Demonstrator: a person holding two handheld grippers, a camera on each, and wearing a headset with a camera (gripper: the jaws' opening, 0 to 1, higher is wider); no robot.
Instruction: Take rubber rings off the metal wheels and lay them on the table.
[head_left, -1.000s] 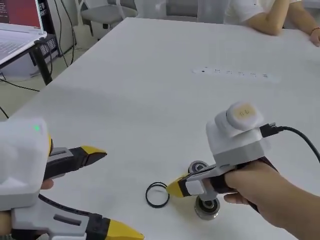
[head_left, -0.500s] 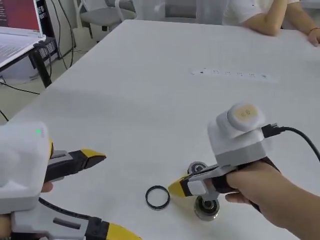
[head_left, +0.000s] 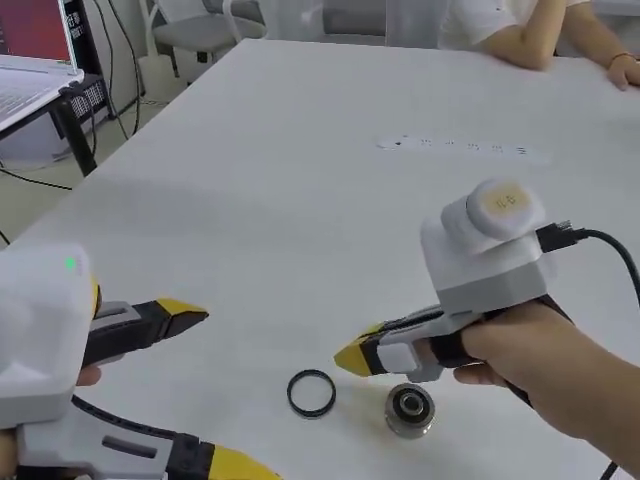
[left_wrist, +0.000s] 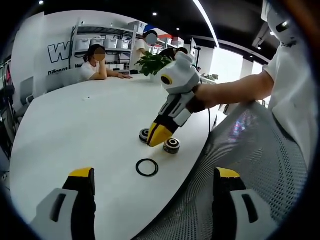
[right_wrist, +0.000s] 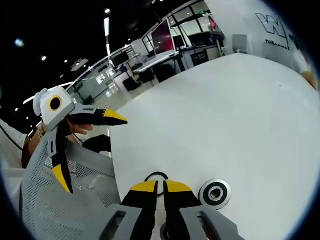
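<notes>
A black rubber ring (head_left: 311, 393) (left_wrist: 147, 167) lies flat on the white table (head_left: 300, 200), by itself. One bare metal wheel (head_left: 410, 410) (right_wrist: 215, 193) sits just right of it. A second wheel (left_wrist: 145, 135) sits behind the right gripper's tip. My right gripper (head_left: 355, 358) (right_wrist: 161, 187) (left_wrist: 156, 136) hovers shut a little above and right of the ring, with nothing seen between its jaws. My left gripper (head_left: 210, 390) (left_wrist: 154, 174) (right_wrist: 90, 150) is wide open at the near left, off the ring and holding nothing.
A laptop (head_left: 30, 60) stands on a side stand at the far left, and a chair (head_left: 200, 20) sits beyond the table. A person's arms (head_left: 540, 35) rest at the far edge. A mesh chair back (left_wrist: 240, 150) is close to the near edge.
The ring has settled flat on the table. My right gripper has risen and drawn a little right, uncovering the near wheel. The left gripper has hardly moved.
</notes>
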